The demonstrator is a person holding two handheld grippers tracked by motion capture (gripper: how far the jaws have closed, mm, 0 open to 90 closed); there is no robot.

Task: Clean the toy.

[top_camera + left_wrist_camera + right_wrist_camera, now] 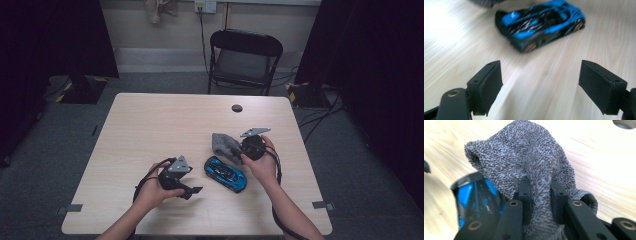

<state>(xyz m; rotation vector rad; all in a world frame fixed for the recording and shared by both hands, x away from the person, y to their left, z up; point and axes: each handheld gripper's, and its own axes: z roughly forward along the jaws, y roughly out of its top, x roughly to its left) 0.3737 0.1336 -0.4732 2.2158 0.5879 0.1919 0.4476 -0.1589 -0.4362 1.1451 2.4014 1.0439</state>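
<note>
The right gripper (541,202) pinches the cloth (529,162) beside the car (225,173) on the table (150,125); the left gripper (540,87) gapes empty before it; wiping has probably barely begun.

Your right tool (239,148) grips a grey cloth (223,145) just beyond the blue toy car (225,173) on the tabletop (160,120). Your left tool (192,190) hovers just left of the car, pointing toward it. A black folding chair (243,59) stands behind the tabletop.
</note>
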